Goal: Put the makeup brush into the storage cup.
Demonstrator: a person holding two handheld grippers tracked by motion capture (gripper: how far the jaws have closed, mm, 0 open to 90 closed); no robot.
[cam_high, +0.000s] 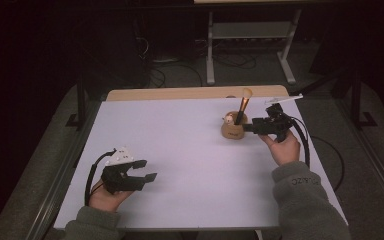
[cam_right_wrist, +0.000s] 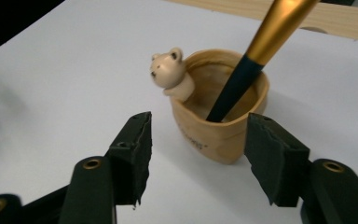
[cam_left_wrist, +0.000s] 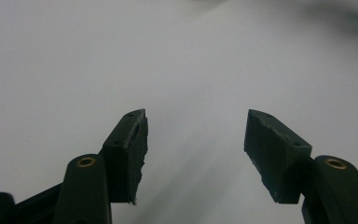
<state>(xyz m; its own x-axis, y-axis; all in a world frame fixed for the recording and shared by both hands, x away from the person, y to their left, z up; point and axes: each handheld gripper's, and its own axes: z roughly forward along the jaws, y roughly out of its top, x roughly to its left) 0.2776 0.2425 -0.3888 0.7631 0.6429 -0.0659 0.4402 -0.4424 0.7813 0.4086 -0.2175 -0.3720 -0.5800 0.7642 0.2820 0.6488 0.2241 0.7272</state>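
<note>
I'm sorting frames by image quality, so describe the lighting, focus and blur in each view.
High view: dim, the room beyond the white table almost black, detail soft. Left gripper view: the black jaws sharp, the tabletop behind a hazy grey gradient without detail. Right gripper view: the tan cup with a small bear figure fairly crisp, the gold-and-dark brush handle slightly soft at the top, the left edge smeared.

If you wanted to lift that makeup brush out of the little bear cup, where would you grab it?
I would probably grip the brush on its gold stem just above the cup rim, coming from the side with the right tongs, which are open beside the cup. The brush leans in the cup, stem exposed, so pull along its tilt.
</note>
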